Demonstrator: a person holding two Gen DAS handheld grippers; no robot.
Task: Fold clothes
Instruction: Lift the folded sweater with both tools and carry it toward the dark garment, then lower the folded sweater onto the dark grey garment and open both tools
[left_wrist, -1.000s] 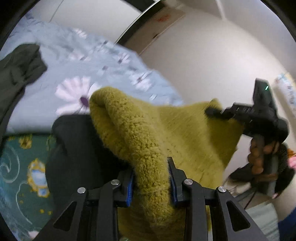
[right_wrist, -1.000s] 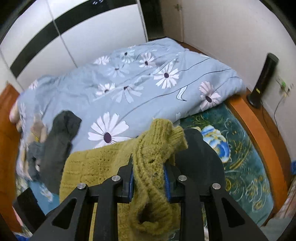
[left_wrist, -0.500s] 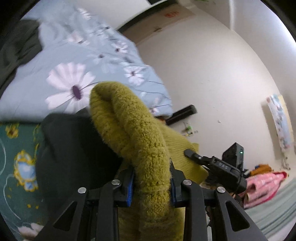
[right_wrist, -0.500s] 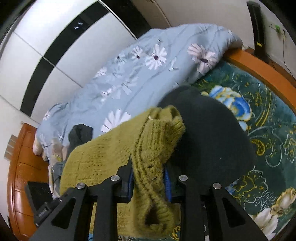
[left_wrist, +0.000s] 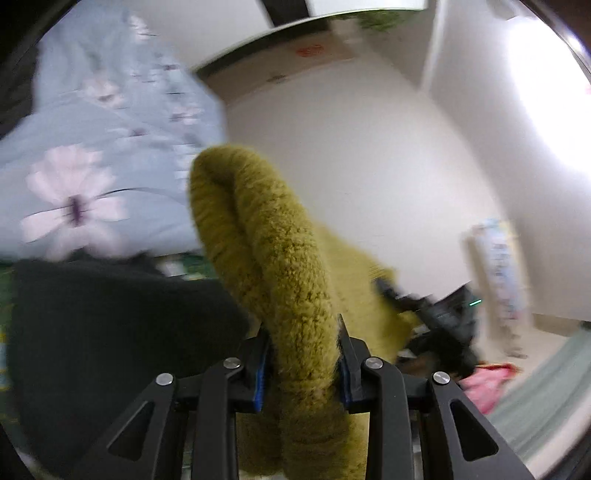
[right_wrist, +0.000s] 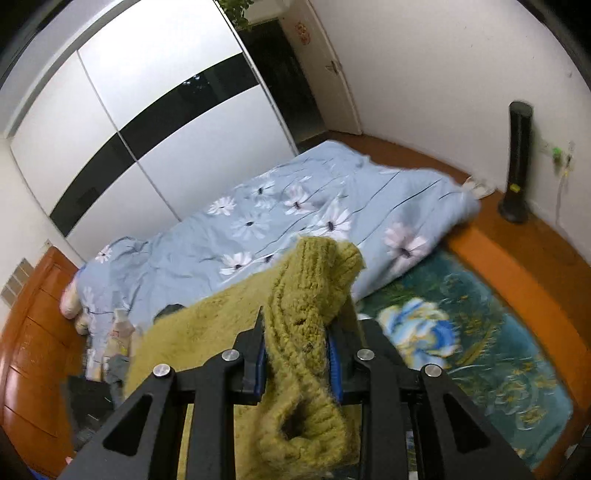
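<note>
An olive-green knitted sweater is held up in the air between both grippers. My left gripper is shut on a thick rolled edge of it. My right gripper is shut on another bunched edge of the sweater, and the rest of the knit hangs to the left below it. In the left wrist view the right gripper shows as a blurred black shape at the sweater's far end. A black garment lies below the sweater on the bed.
A bed with a light-blue daisy quilt and a teal floral blanket fills the scene. An orange wooden bed frame rims it. A black tower device stands by the wall. White-and-black wardrobe doors stand behind.
Both grippers have lifted and swung with the sweater: the right view now looks over the whole bed, and the left view has turned towards the wall. Both grips are unchanged.
</note>
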